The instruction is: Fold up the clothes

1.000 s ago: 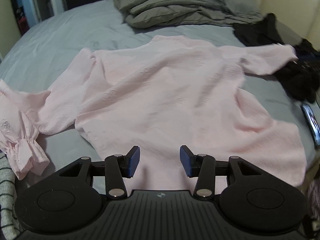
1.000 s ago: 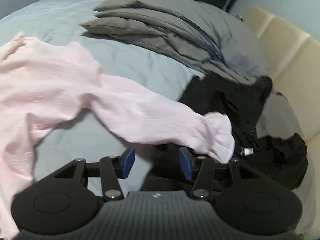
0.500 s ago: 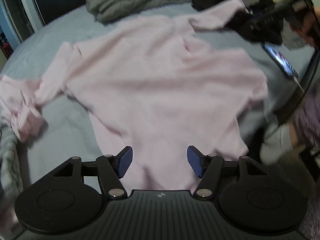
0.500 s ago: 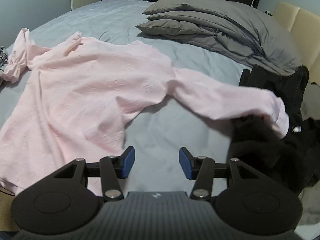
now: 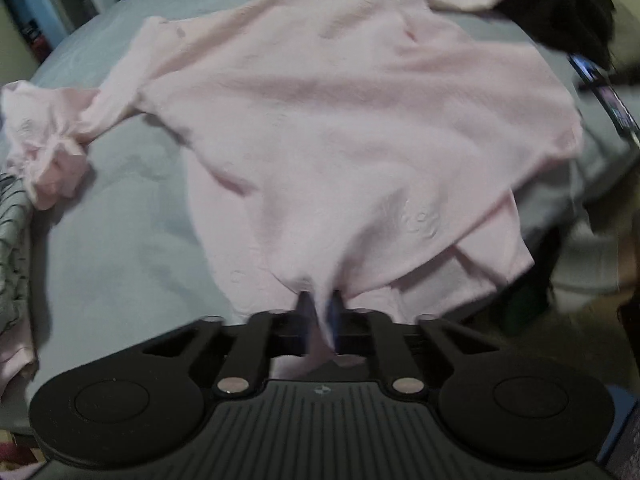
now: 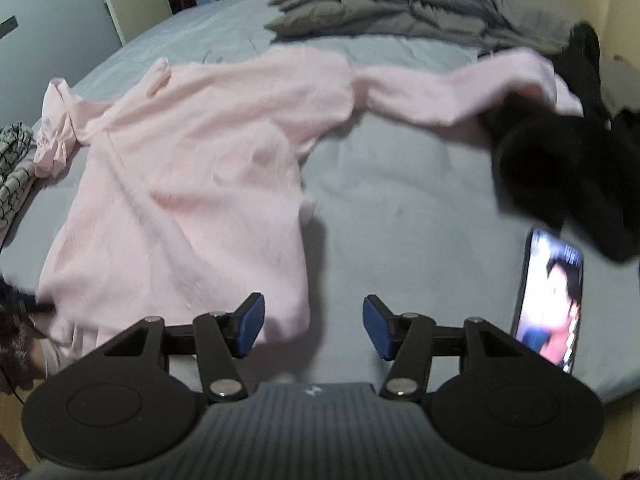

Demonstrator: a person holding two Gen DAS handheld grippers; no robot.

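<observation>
A grey bedsheet (image 6: 400,200) covers the bed, with folded grey bedding (image 6: 400,4) at the far end and a heap of black clothes (image 6: 560,160) off to the right of the right gripper's fingers. The pink top (image 5: 340,120) lies spread across the sheet ahead of both grippers, its sleeves flung out to either side, one cuff resting against the black heap. The left gripper (image 5: 320,312) is clenched on the near hem of the pink top, cloth bunched between its pads and pulling small creases toward them. The right gripper (image 6: 312,328) has its jaws parted and widening, nothing between them but bare sheet; the hem's right corner lies just beside its left fingertip (image 6: 250,328). A lit phone (image 6: 550,296) lies on the sheet to the right of its other finger. The step in hand looks like securing the bottom hem at two points (the first pinch is made, the second is not). Next, I judge, the right gripper needs to shift left onto that hem corner and close, so both can lift the hem evenly toward the shoulders.
</observation>
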